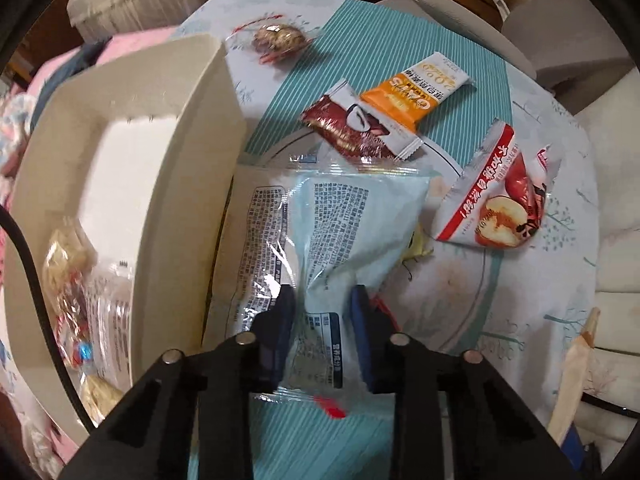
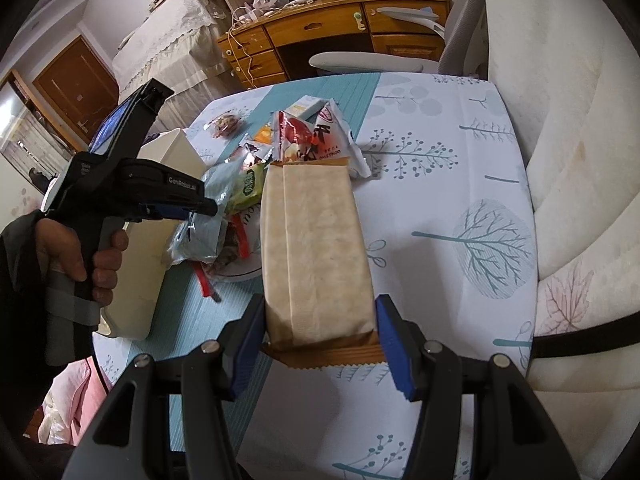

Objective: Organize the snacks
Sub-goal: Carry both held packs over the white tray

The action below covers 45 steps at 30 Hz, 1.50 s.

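My left gripper (image 1: 323, 312) points down and is shut on a pale blue printed packet (image 1: 344, 220) lying over a white plate (image 1: 460, 280). Beside it on the left stands a cream bin (image 1: 192, 120) with several wrapped snacks (image 1: 72, 280) inside. Beyond the packet lie a maroon sachet (image 1: 360, 128), an orange-and-white bar (image 1: 416, 88), a red-and-white apple packet (image 1: 500, 196) and a clear-wrapped nut sweet (image 1: 278, 40). My right gripper (image 2: 320, 304) is shut on a long beige packet (image 2: 312, 240), held above the table. The right wrist view shows the left gripper (image 2: 200, 212) at the bin (image 2: 176, 152).
A tree-patterned cloth (image 2: 460, 220) with a teal runner (image 1: 380, 40) covers the table. A cream sofa (image 2: 580, 160) lines its right side. A grey chair (image 2: 360, 60) and a wooden desk (image 2: 320, 28) stand behind. A person's hand (image 2: 100, 256) grips the left tool.
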{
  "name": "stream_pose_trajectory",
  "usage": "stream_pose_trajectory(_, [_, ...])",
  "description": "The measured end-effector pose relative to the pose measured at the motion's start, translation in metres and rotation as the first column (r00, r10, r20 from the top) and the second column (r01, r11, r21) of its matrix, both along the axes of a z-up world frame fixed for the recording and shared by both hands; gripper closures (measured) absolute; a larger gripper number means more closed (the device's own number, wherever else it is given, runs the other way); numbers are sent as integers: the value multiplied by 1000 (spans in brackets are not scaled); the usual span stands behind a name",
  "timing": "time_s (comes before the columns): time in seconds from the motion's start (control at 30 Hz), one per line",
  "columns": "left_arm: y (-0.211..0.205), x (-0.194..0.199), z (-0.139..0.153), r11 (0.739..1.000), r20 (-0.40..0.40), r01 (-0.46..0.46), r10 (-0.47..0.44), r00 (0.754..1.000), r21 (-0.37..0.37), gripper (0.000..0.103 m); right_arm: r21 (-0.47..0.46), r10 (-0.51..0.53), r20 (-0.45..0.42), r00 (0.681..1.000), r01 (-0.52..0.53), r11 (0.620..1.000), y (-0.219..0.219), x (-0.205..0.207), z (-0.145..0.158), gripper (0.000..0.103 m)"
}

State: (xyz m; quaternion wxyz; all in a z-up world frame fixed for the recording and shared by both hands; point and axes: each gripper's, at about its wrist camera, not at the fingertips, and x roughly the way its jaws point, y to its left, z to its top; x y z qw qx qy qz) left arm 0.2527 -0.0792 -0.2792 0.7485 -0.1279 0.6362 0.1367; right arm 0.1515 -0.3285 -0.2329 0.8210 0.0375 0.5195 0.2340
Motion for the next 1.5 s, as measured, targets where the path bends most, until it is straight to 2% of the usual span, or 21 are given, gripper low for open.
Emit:
stream_pose_trajectory(0.17, [5, -19, 9, 998, 4, -26, 26, 1000, -64, 81, 8, 23, 20, 1000, -23, 1000, 3, -5, 6, 48])
stream_pose_trajectory(0.33, [-1, -43, 33, 995, 45, -12, 16, 999, -98, 81, 23, 42, 39, 998, -43, 999, 9, -11, 15, 48])
stream_pose_trajectory(0.53, [3, -77, 85, 988, 123, 11, 8, 992, -156, 82, 51, 63, 72, 995, -67, 996, 19, -18, 31, 48])
stream_pose_trajectory(0.73, [6, -103, 132, 979, 219, 63, -19, 975, -194, 82, 77, 74, 117, 990, -84, 993, 34, -29, 50, 48])
stream_pose_trajectory(0.97, [19, -131, 173, 961, 357, 134, -40, 933, -241, 82, 54, 89, 179, 980, -100, 994, 56, -44, 70, 48])
stream_pose_trajectory(1.13, [45, -154, 191, 933, 470, 176, -9, 883, -313, 82, 50, 100, 216, 971, -113, 992, 77, -52, 84, 48])
stream_pose_trajectory(1.4, [95, -185, 209, 921, 573, 216, 9, 820, -324, 82, 62, 78, 275, 958, -99, 993, 113, -67, 106, 48])
stream_pose_trajectory(1.5, [117, -193, 211, 924, 585, 211, 17, 811, -319, 82, 74, 69, 290, 955, -94, 993, 131, -71, 112, 48])
